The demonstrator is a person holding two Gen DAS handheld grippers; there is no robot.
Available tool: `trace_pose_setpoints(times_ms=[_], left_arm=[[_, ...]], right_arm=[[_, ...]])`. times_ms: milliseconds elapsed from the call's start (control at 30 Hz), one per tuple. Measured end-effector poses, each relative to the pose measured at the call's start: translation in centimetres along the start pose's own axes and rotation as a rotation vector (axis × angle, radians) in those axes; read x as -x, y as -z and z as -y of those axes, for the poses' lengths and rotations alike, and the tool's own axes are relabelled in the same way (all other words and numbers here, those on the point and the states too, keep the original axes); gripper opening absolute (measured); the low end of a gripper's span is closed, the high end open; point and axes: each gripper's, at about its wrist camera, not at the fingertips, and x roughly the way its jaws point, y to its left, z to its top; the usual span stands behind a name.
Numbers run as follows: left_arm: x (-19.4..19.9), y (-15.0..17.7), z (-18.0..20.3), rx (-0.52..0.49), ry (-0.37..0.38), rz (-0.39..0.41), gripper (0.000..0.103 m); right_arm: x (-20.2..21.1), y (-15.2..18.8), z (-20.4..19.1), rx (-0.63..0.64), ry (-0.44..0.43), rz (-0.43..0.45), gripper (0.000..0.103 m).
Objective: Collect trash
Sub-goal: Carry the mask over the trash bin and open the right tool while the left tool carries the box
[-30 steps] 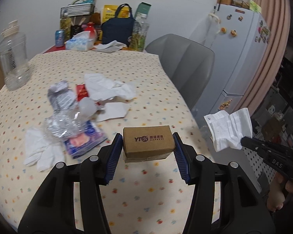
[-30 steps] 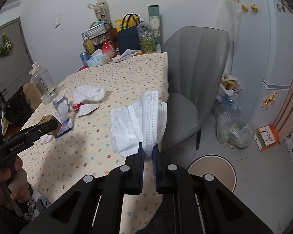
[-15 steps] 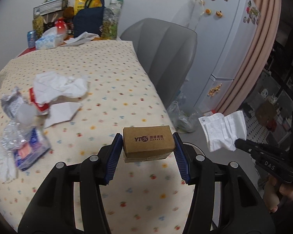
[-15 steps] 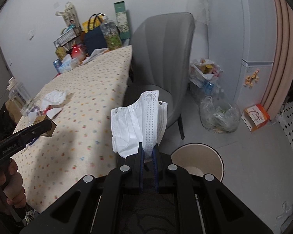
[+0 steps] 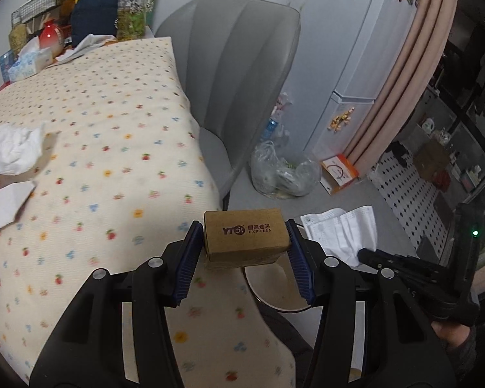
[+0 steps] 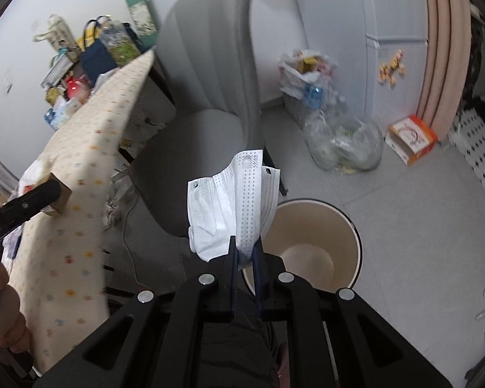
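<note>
My left gripper (image 5: 245,242) is shut on a small brown cardboard box (image 5: 245,237) printed with a courier logo, held over the table's right edge. My right gripper (image 6: 245,246) is shut on a white face mask (image 6: 232,207), held above the floor beside a round beige trash bin (image 6: 310,245). The bin's rim (image 5: 268,294) shows below the box in the left wrist view. The mask (image 5: 339,229) and the right gripper (image 5: 367,253) also show there at lower right. The left gripper with the box (image 6: 59,197) shows at the left of the right wrist view. Crumpled tissues (image 5: 13,148) lie on the table.
The table (image 5: 113,148) has a dotted cloth. A grey chair (image 6: 210,103) stands at its side. A clear plastic bag of rubbish (image 6: 342,142) and an orange box (image 6: 412,139) sit on the floor by the white fridge (image 5: 371,48). Bags and bottles crowd the table's far end.
Both grippers have swung right, away from the table's middle toward the floor bin. The box and mask stay gripped. The bin is now close under both grippers.
</note>
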Motion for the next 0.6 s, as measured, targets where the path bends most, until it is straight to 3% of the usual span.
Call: trace_pose_setpoints(times_ms=[233,267,367,600], left_arm=[[-2.4,-1.3,1.7,-0.018,0.017,-0.044,0.052],[-2.6,-1.4,2.0,-0.02,0.019,-0.045,0.052],[-3.4,-1.7,3.2,-0.038,0.027,-0.055,0.052],[-5.0,-2.0,6.6,-0.094,0.057,-0.09,0.052]], right_arm=[[-4.6,0.3,3.2,-0.097,-0.021,-0.057,0.012],[-5.2,0.4,3.6,-0.111,-0.016,-0.063,0.017],[-6.7,0.8,4.9,-0.146,-0.004,-0.082,0.054],[-6.1,1.2,7.6,-0.196,0.018,-0.061,0.057]])
